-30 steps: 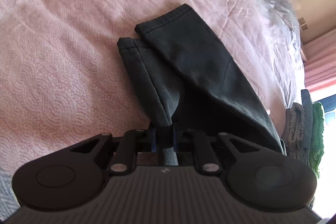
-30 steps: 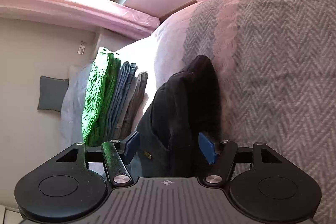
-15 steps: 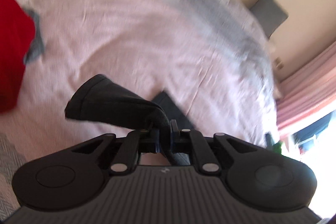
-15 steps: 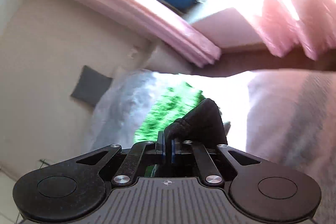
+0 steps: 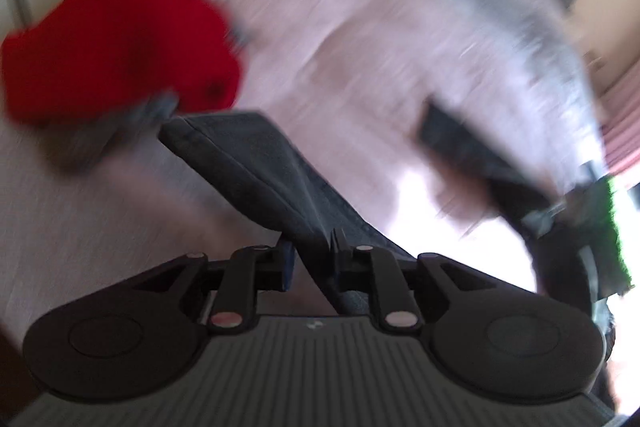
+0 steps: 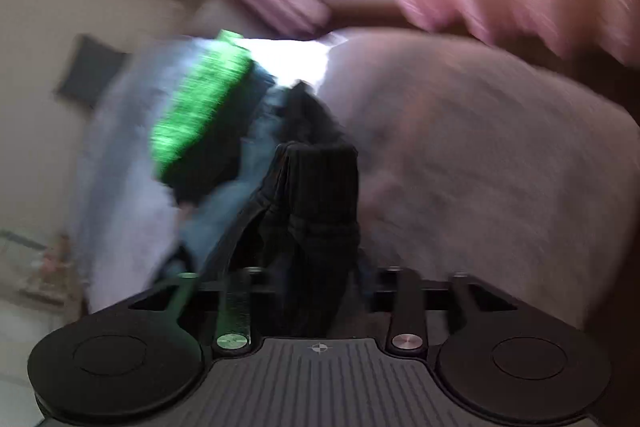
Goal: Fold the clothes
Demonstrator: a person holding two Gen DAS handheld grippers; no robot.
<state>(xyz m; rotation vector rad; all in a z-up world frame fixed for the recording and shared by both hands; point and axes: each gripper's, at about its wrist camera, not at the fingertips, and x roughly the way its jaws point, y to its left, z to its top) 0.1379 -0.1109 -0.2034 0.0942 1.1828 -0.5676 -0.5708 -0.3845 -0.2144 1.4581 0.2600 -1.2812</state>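
Both views are motion-blurred; fine detail is unreadable.

Left gripper (image 5: 312, 259): the jaws are opening. A strip of the dark trousers (image 5: 256, 163) passes between them. The right-hand pad lies against the cloth; a narrow gap shows between the left-hand pad and the cloth, so the grasp is released. Ahead of the jaws, the trouser leg rises up and to the left, ending in a hemmed cuff. A second dark portion of the same garment lies ahead and to the right of the jaws on the pink bedspread (image 5: 360, 39).

Ahead and far to the left of the left jaws sits a red garment (image 5: 116, 43), with a grey item under its lower edge. A green folded item (image 5: 614, 223) shows at the far right edge of this view.

Right gripper (image 6: 316, 275): the jaws are opening. A bunched, thick fold of the dark trousers (image 6: 320, 195) stands between them, rising straight ahead. The fingers are blurred and partly hidden by the cloth; the spacing suggests they stand clear of it on both sides, though contact cannot be told for certain.

Ahead and to the left of the right jaws lies a stack of folded clothes (image 6: 200, 115), green on top with blue-grey layers beside it. The bedspread extends to the right of the jaws
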